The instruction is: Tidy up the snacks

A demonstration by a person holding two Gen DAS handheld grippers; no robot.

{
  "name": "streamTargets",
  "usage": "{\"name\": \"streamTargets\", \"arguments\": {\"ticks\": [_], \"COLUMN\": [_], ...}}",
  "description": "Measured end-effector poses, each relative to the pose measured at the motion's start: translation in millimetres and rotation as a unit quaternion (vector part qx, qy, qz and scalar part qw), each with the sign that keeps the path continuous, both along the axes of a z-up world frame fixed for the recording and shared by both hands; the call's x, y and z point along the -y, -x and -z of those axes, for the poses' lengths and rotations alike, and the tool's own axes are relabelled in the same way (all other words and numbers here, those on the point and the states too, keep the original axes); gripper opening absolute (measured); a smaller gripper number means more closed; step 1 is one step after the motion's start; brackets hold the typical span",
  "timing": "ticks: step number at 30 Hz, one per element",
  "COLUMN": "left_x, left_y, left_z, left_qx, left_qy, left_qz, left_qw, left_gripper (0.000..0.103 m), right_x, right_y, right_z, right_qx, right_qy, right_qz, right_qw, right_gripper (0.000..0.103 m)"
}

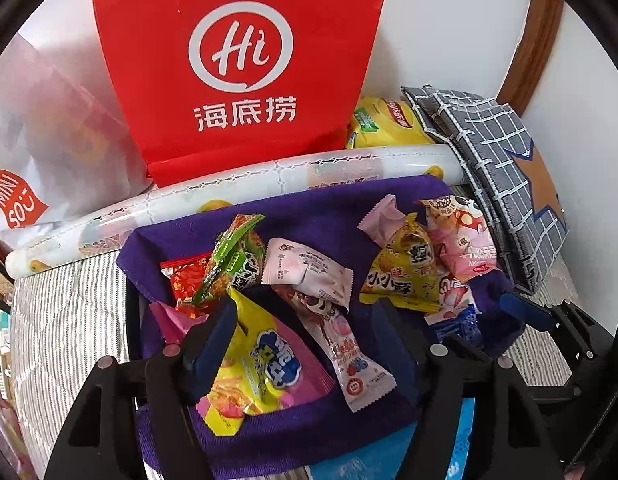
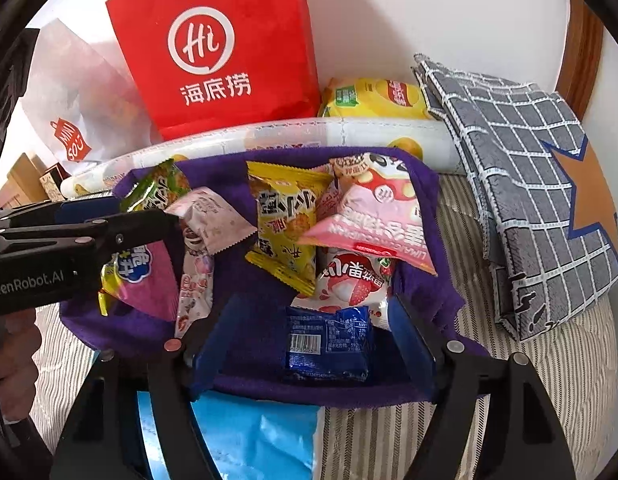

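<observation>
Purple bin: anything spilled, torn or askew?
Nothing spilled or torn. The snack packets lie jumbled inside the purple bin, overlapping at odd angles; the blue packet lies label-side up.

"Hi 海底捞" on red bag (image 1: 237,60), "MINISO" on white bag (image 2: 71,144), "GenRobot.AI" on left tool (image 2: 149,222)

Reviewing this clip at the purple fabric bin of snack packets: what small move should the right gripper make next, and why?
Probably lower the right gripper a little and close on the dark blue foil packet. Its jaws stand open on either side of that packet with the pads not pressing on it, and the packet lies loose at the near edge of the purple fabric bin.
</observation>
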State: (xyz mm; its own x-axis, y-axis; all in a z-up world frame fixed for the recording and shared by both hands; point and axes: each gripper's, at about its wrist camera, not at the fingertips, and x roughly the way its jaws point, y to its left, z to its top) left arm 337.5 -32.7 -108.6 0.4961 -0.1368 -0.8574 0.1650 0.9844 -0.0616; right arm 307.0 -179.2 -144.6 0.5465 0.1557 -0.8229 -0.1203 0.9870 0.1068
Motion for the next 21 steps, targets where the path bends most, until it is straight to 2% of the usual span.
{"name": "streamTargets", "arguments": {"ticks": [11,21], "left_x": [-5,-15], "left_y": [19,50], "left_z": [-11,-25], "left_qx": [0.000,-0.003], "left_qy": [0.015,0.026], "left_qz": [0.005,-0.007], "left_qw": [0.9999,0.9996], "left_gripper": [0.070,0.072], "right_x": [2,7], "right_y": [16,41], "right_z": [-8,-34], "right_qx": [0.003,0.014], "right_qy": [0.005,0.002], "right_qz": [0.007,0.032], "right_qw": [1.000,0.999], "right_gripper": [0.076,0.076]}}
